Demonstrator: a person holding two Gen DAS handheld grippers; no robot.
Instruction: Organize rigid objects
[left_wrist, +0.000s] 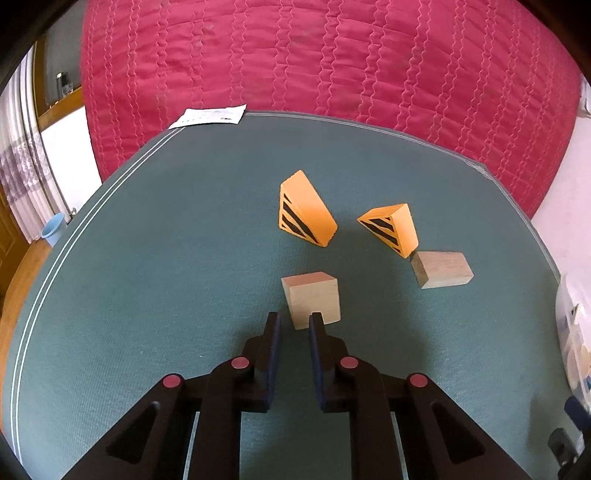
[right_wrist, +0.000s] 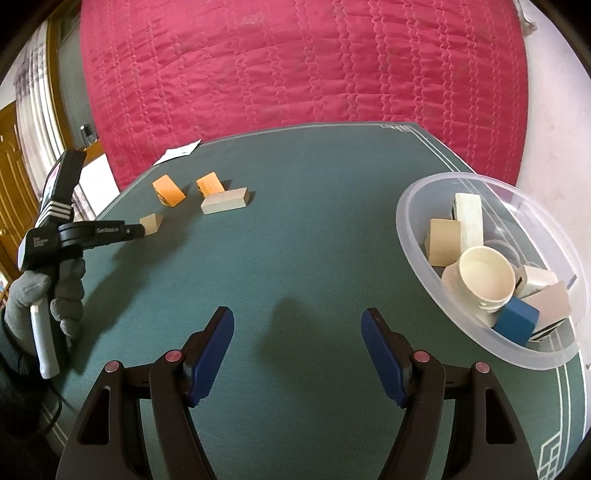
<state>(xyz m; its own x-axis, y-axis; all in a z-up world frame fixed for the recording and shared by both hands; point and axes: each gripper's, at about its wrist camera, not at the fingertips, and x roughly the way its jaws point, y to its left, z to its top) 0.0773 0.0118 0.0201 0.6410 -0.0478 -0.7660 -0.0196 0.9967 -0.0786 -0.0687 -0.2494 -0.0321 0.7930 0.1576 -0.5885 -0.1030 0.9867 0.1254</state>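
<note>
Low in the left wrist view, the left gripper (left_wrist: 294, 319) is clenched with nothing between its jaws; the plain wooden block (left_wrist: 312, 300) sits just past the tips, right finger overlapping its near face. It looks like a missed grip, so I'd reopen, shift right to centre the block, and clamp its flat sides squarely (smooth wood slips).

Further up, two orange wedges (left_wrist: 308, 208) with black stripes; right of them a longer pale block (left_wrist: 441, 269), all on green felt (left_wrist: 166, 258).

In the right view, the right gripper (right_wrist: 297, 343) hangs released and empty; the clear plastic tub (right_wrist: 417, 206) at right holds sorted pieces.
</note>
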